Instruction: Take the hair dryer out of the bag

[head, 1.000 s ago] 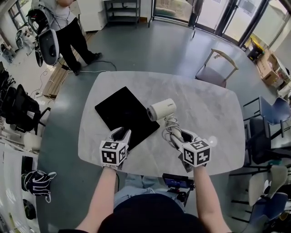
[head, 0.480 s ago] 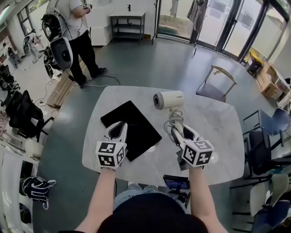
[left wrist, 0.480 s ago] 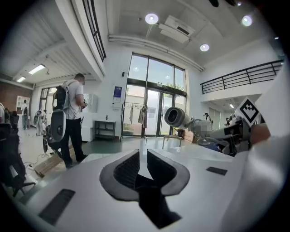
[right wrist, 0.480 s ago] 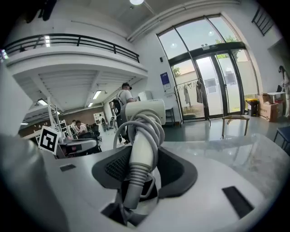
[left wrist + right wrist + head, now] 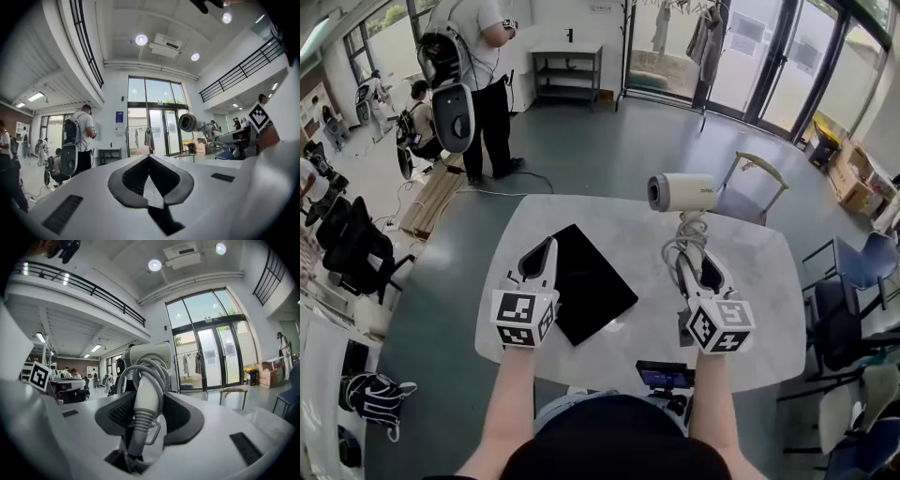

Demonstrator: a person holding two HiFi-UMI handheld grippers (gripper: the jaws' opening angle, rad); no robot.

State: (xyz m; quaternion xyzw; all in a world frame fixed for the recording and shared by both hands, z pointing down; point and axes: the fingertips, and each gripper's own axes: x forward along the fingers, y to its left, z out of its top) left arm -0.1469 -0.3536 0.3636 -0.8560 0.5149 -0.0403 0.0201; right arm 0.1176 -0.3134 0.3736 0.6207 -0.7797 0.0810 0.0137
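Hair dryer [image 5: 682, 191], white, held in the air over the far half of the table [image 5: 759, 272], barrel level and nozzle toward the left of the head view; it is wholly clear of the bag [image 5: 591, 295] and touches neither bag nor tabletop. Right gripper [image 5: 698, 262] holds the dryer by its handle: in the right gripper view the jaws stand wide and bear on the handle from both sides, with the grey cord [image 5: 140, 369] looped in coils round the handle just ahead of the pads and the strain-relief end running back between the jaws. Left gripper [image 5: 546, 247] hovers above the near left part of the bag, touching nothing; its jaws have just been closing and now meet tip to tip, with nothing between them, as the left gripper view [image 5: 150, 161] shows, where the dryer [image 5: 187, 123] appears off to the right. Container: the bag is a flat black rectangle lying askew on the table's left half; it lies thin and even and appears to hold nothing, though which edge is its mouth cannot be made out. Step in hand, as judged: removal itself looks complete, the dryer being out and carried. The next move would call for lowering the dryer onto bare marble to the right of the bag, keeping the loose coils from snagging, then spreading the right jaws to release the handle.
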